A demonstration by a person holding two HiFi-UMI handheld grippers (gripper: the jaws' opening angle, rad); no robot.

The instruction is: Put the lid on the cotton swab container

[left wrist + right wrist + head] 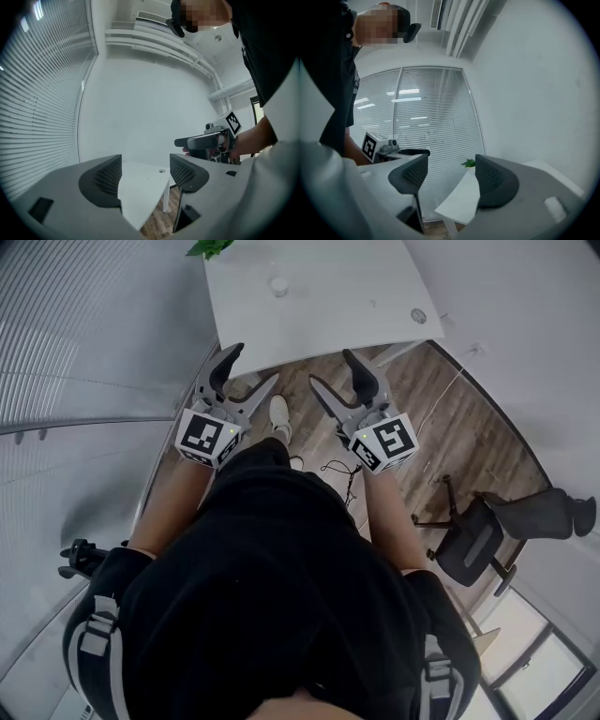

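Observation:
A small clear cotton swab container [278, 285] stands on the white table [319, 306] toward its far side. A round lid [418, 316] lies apart from it near the table's right corner, and the same lid [161, 171] shows as a small dot in the left gripper view. My left gripper [249, 371] [143, 174] and right gripper [332, 371] [450, 176] are held side by side in front of the person's body, short of the table's near edge. Both are open with nothing between the jaws.
A green plant [211, 247] [469, 162] sits at the table's far left corner. A black office chair [487, 531] stands on the wood floor at the right, with a cable [342, 470] near the person's feet. Window blinds [75, 324] run along the left.

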